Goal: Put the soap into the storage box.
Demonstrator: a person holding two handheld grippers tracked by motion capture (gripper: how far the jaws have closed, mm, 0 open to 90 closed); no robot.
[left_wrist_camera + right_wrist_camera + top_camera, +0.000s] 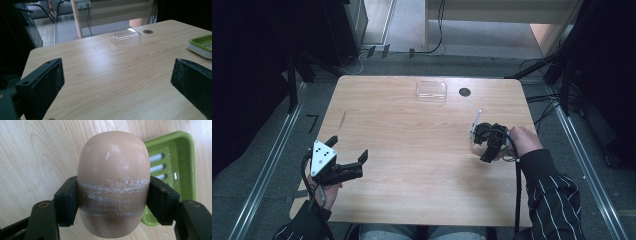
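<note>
Two things lie far across the wooden table: a clear plastic lid and, just beside it, a small dark disc, both well apart from the grippers. The right gripper pinches a tan bar of soap by its sides, above a green soap dish that the bar partly hides. The left gripper has its jaws spread wide over bare wood, holding nothing. In the high view the right hand blocks the soap.

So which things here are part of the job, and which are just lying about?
In the job:
- soap bar, clamped in the right gripper
- green soap dish, just beside it

Lying about:
- clear plastic lid at the far edge
- left gripper, open, idle
</note>
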